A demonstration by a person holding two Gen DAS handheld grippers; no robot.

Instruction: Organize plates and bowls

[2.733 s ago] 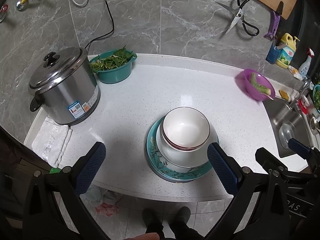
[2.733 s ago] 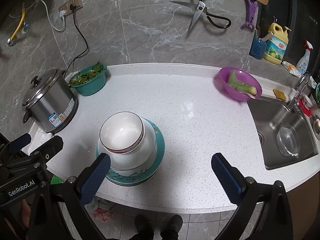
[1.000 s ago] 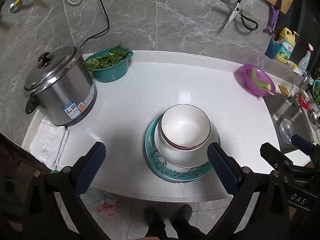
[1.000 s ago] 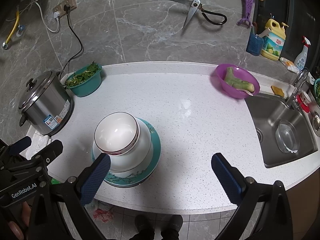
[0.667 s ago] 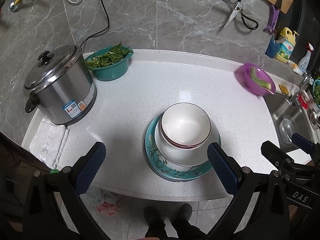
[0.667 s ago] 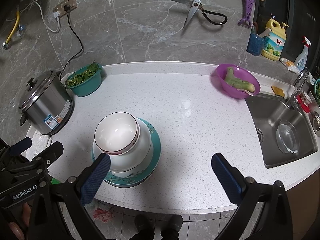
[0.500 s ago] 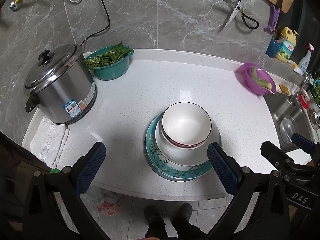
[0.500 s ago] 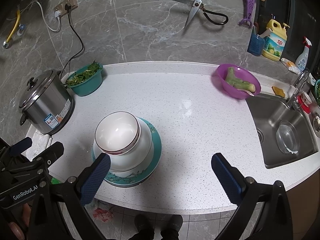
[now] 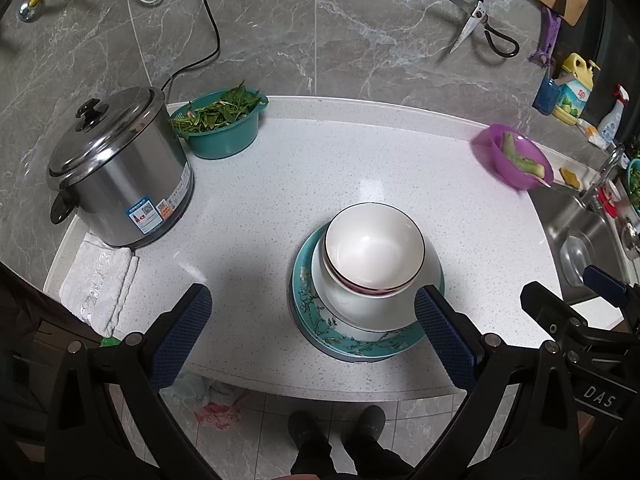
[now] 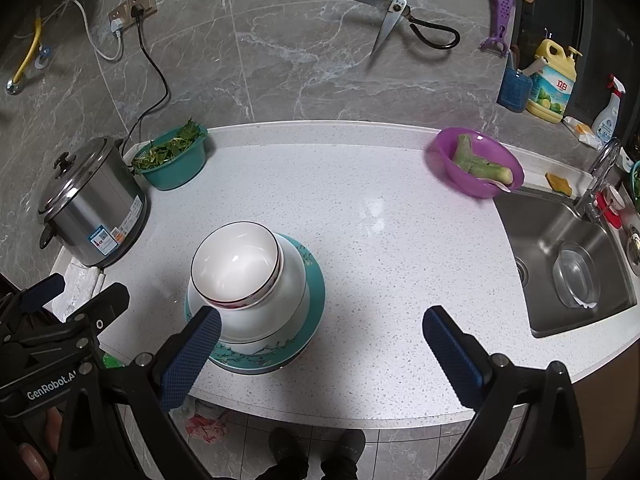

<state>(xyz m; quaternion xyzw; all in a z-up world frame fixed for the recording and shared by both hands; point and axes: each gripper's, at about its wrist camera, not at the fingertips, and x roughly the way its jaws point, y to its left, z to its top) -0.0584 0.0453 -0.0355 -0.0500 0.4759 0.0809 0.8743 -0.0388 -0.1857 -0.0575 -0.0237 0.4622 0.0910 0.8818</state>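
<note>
Hovering wide open and empty, left tool and right tool above stacked bowls.

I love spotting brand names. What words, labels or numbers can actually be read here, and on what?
"DAS": on the right gripper body, seen in the left wrist view.
"GenRobot.A", cut off: on the left gripper body.
Yellow detergent bottle: red characters, too blurred.
Rice cooker stickers: too small to read.

Teal round ceramic plate with white blossom branches — under white ceramic bowls, dark-rimmed; speckled white stone counter; translucent purple plastic bowl; blue-padded black grippers.
</note>
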